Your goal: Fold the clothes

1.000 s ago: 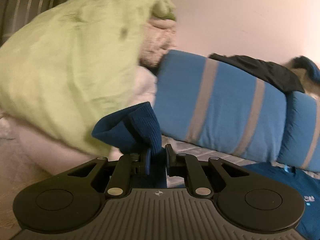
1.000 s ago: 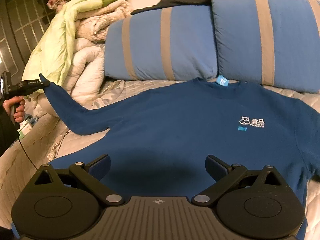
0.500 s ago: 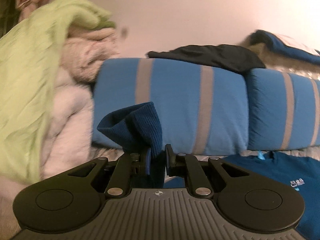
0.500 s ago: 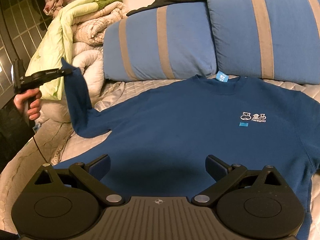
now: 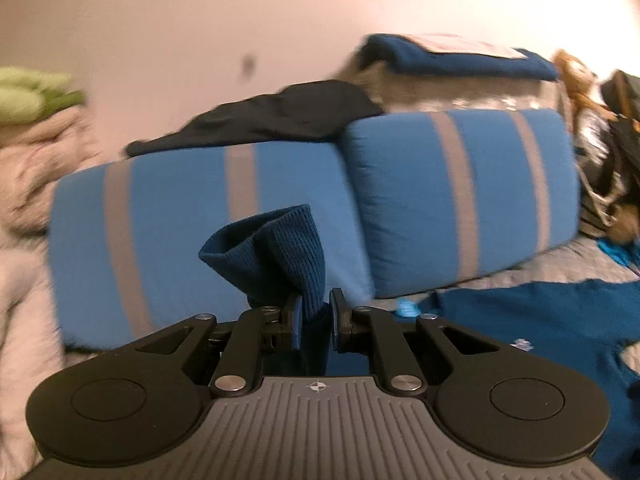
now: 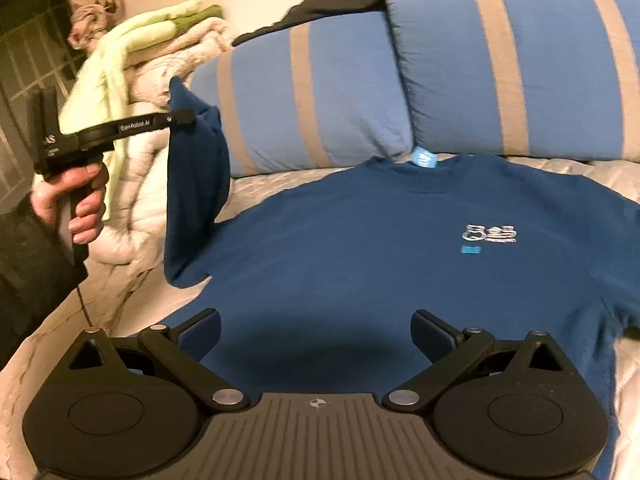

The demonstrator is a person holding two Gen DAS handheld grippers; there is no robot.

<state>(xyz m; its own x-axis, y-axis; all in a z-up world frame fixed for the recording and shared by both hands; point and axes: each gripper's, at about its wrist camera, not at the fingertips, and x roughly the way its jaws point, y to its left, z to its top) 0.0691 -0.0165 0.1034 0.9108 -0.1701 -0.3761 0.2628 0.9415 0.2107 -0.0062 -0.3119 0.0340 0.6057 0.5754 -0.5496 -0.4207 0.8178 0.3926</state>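
Observation:
A dark blue sweatshirt lies face up on the bed, with a white logo on the chest and a light blue neck tag. Its left sleeve is lifted off the bed. The ribbed cuff sticks up between the fingers of my left gripper, which is shut on it. In the right wrist view a hand holds that left gripper in the air beside the pillows. My right gripper hovers open over the sweatshirt's lower part, with nothing between its fingers.
Two blue pillows with grey stripes lean at the head of the bed, and a black garment lies on top of them. Folded quilts, pale and green, are piled at the left. The quilted bed cover shows around the sweatshirt.
My left gripper has carried the sleeve cuff up and to the right, toward the sweatshirt's body; the sleeve now hangs nearly upright. The right gripper has stayed open over the hem.

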